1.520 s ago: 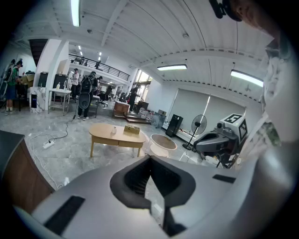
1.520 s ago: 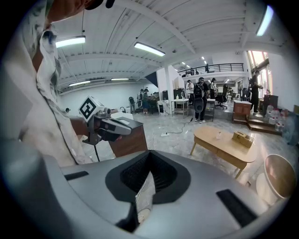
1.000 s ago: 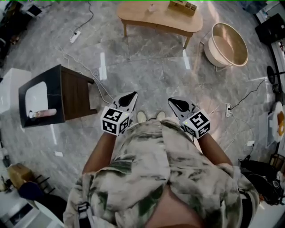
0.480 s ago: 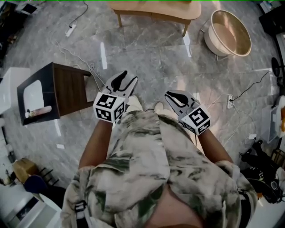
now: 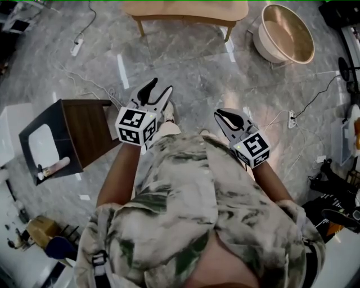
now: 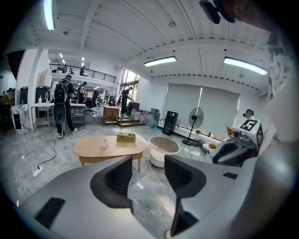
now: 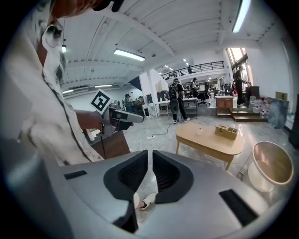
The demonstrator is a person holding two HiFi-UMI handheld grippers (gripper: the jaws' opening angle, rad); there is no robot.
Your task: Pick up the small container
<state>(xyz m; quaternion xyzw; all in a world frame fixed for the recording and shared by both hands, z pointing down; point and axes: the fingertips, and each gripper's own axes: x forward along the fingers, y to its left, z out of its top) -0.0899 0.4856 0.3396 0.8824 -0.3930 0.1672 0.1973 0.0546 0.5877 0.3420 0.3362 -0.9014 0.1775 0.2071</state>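
Observation:
A low wooden table (image 6: 110,148) stands ahead on the marble floor. On it sit a small clear container (image 6: 103,144) and a wooden box (image 6: 126,136); the right gripper view shows the same container (image 7: 200,131) and box (image 7: 227,131). In the head view only the table's near edge (image 5: 185,10) shows. My left gripper (image 5: 157,92) (image 6: 148,163) is held at waist height, far short of the table. Its jaws have just been opening and nothing is between them. My right gripper (image 5: 221,115) (image 7: 150,156) is beside it, jaws together and empty.
A dark side table (image 5: 84,132) to my left holds a white tray (image 5: 42,146) with a pinkish tube (image 5: 54,167). A round beige tub (image 5: 284,34) stands right of the wooden table. Cables and power strips (image 5: 291,118) lie on the floor. People (image 6: 60,105) stand far off.
The left jaws went from shut to wide open. Both grippers and the person moved forward toward the wooden table, which slid toward the top edge. The right jaws stayed together.

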